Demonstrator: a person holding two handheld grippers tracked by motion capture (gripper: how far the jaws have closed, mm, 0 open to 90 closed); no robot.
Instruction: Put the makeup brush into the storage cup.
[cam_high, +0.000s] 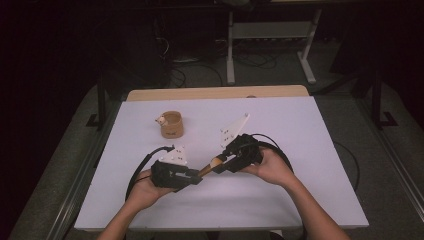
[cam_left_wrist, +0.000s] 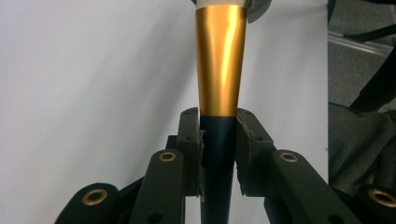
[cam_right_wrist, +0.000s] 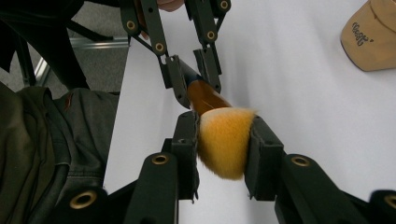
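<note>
A makeup brush (cam_high: 212, 164) with a dark handle, a gold ferrule (cam_left_wrist: 219, 65) and orange-tipped bristles (cam_right_wrist: 225, 151) hangs level above the white table (cam_high: 305, 150), between my two grippers. My left gripper (cam_high: 199, 174) is shut on the dark handle (cam_left_wrist: 217, 154), just below the ferrule. In the right gripper view the left gripper (cam_right_wrist: 194, 79) faces me from the far end of the brush. My right gripper (cam_high: 220, 162) is shut on the bristle head, and its pads (cam_right_wrist: 259, 140) press both sides of the tuft.
A tan cup (cam_high: 171, 124) with a small figure on its rim stands at the back left of the table, also at the top right of the right gripper view (cam_right_wrist: 371, 37). Cables trail from both grippers. Table legs and wires lie on the floor beyond.
</note>
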